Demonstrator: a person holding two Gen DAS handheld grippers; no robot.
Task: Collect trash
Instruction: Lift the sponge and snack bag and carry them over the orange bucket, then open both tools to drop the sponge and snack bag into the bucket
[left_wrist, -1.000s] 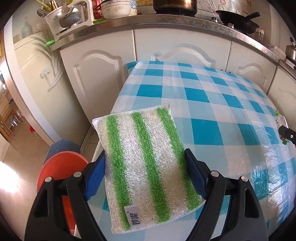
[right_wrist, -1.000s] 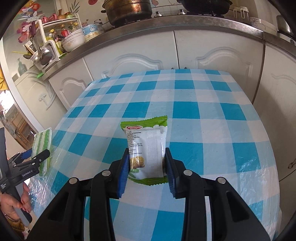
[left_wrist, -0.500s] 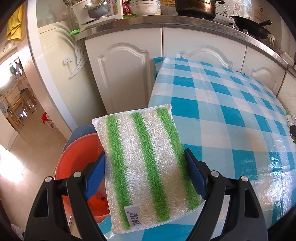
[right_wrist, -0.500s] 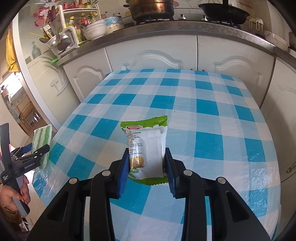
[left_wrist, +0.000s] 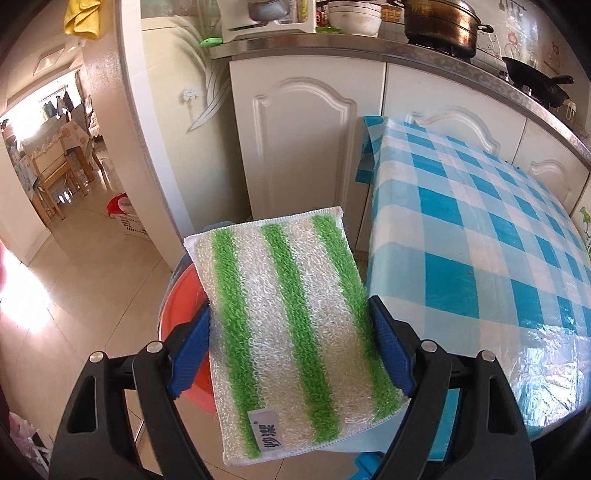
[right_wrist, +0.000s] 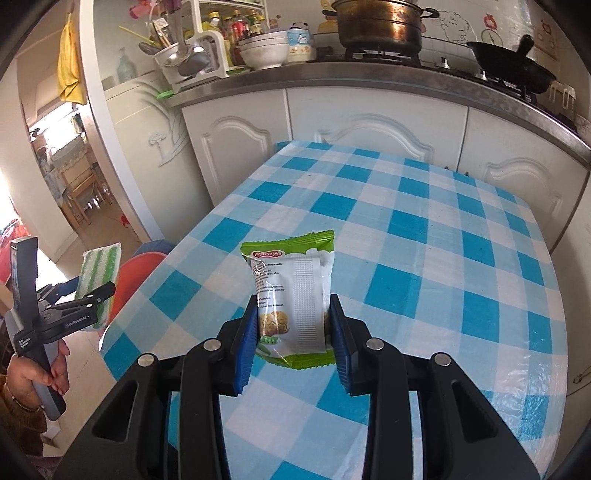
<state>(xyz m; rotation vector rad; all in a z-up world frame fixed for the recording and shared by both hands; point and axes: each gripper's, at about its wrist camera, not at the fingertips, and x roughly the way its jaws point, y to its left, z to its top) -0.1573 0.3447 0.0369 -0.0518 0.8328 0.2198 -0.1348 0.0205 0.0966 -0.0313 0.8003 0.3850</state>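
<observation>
My left gripper (left_wrist: 290, 339) is shut on a green-and-white striped scrubbing cloth (left_wrist: 291, 317), its blue pads pressing both long edges. The cloth hangs past the table's left edge, above an orange bin (left_wrist: 183, 325) on the floor. In the right wrist view that same cloth (right_wrist: 98, 273) and left gripper (right_wrist: 94, 295) show at the far left, over the orange bin (right_wrist: 135, 277). My right gripper (right_wrist: 291, 325) is shut on a green-and-white snack packet (right_wrist: 291, 295), held above the blue-checked table (right_wrist: 424, 258).
White kitchen cabinets (left_wrist: 306, 147) stand behind the table (left_wrist: 480, 258), with pots and a dish rack on the counter above. A doorway at the left opens onto a tiled floor (left_wrist: 85, 280). A person's hand (right_wrist: 37, 373) grips the left gripper's handle.
Both grippers have moved left with their loads. The cloth has gone from over the table's edge to over the orange bin. The packet now sits nearer the table's left side.
</observation>
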